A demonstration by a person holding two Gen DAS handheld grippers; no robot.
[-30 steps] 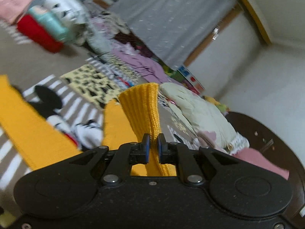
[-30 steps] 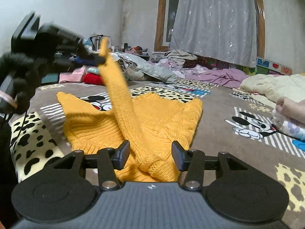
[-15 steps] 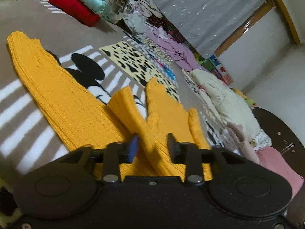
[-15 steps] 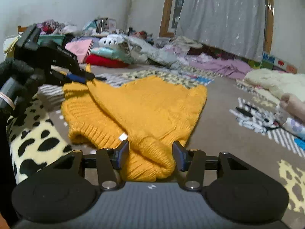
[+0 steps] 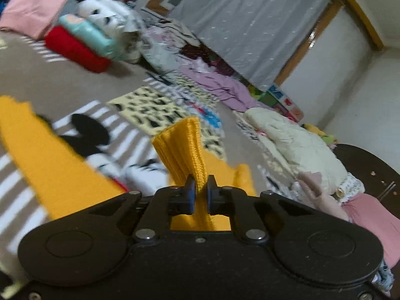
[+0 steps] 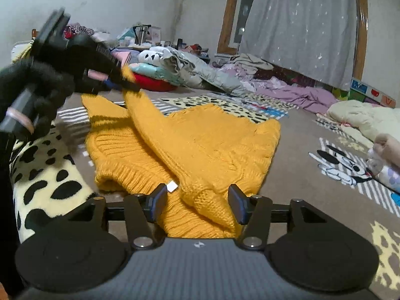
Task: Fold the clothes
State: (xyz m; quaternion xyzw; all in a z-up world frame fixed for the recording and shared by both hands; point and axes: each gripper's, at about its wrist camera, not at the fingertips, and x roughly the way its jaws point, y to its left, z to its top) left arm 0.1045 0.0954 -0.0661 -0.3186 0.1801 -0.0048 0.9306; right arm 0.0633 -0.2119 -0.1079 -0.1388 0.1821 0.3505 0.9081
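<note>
No text, brand or number can be read anywhere. The white tag [image 6: 172, 186] on the sweater [image 6: 200, 145] is blank, and the box [image 6: 372, 93] prints are too small to read.

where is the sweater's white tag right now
In the right wrist view, the white tag sits low and left of centre on the yellow sweater, just beyond the open right gripper, near its left finger.
</note>
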